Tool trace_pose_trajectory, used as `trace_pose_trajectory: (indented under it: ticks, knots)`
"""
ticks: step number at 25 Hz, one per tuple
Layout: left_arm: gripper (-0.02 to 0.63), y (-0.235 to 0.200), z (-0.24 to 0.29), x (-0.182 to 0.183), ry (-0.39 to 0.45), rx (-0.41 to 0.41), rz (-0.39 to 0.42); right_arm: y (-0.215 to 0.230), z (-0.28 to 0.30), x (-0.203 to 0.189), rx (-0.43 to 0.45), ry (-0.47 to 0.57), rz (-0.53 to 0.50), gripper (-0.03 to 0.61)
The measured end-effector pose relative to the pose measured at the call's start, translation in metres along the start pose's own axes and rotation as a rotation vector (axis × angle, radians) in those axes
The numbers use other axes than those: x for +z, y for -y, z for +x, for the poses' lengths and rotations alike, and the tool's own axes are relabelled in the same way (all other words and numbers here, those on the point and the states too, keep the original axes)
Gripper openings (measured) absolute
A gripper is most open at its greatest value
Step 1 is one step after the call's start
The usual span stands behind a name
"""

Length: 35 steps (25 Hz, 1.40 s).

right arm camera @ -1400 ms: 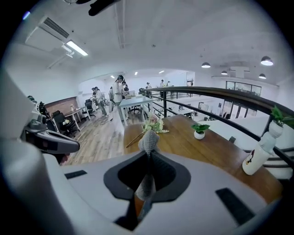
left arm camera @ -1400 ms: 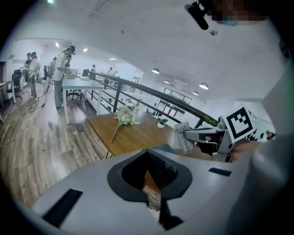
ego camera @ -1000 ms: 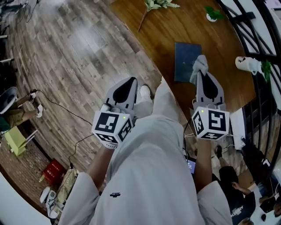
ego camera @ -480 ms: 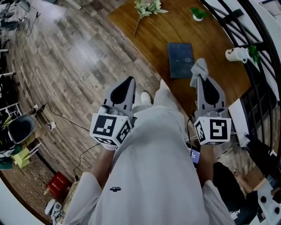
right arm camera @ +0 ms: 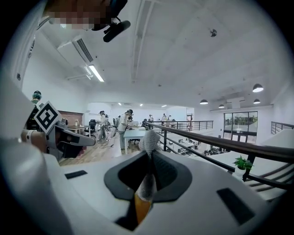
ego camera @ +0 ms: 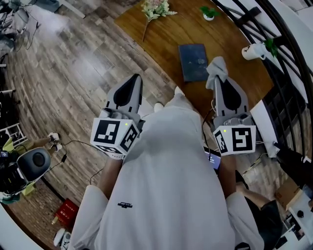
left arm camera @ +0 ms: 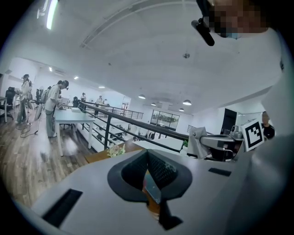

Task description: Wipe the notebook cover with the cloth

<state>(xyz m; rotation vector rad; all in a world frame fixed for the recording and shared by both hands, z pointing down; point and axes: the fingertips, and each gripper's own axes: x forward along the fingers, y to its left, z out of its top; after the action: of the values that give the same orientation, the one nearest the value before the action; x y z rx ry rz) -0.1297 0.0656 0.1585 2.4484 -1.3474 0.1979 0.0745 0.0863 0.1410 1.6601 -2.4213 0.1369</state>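
A dark blue notebook (ego camera: pixel 193 61) lies flat on the brown wooden table (ego camera: pixel 166 36). My right gripper (ego camera: pixel 215 78) is shut on a grey cloth (ego camera: pixel 216 68), which sticks up from the jaw tips just right of the notebook in the head view. In the right gripper view the cloth (right arm camera: pixel 149 141) is pinched between the jaws, which point level across the room. My left gripper (ego camera: pixel 135 79) is shut with nothing in it, held over the floor left of the table. Its jaws (left arm camera: pixel 148 155) also point level.
A bunch of flowers (ego camera: pixel 154 9) and a small potted plant (ego camera: pixel 209 12) lie at the table's far end. A white object with green leaves (ego camera: pixel 255 50) sits by the black railing (ego camera: pixel 288 44). Cables and a red box (ego camera: pixel 65 210) are on the wooden floor.
The head view has drawn back, so the table and notebook sit farther up the frame. The cloth no longer overlaps the notebook's right edge. Both grippers stay shut.
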Motion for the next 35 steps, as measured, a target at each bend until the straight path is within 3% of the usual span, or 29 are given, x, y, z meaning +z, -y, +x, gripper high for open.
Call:
trace_pose_trajectory:
  ticks: [11,35]
  knots:
    - [0.020,0.015,-0.002,-0.006,-0.023,-0.034,0.003,-0.015,-0.014,-0.008,0.014,-0.003,0.064,0.025]
    - [0.020,0.034,0.007,-0.016,-0.042,-0.069,-0.002,-0.012,-0.018,-0.013,0.021,-0.012,0.052,0.023]
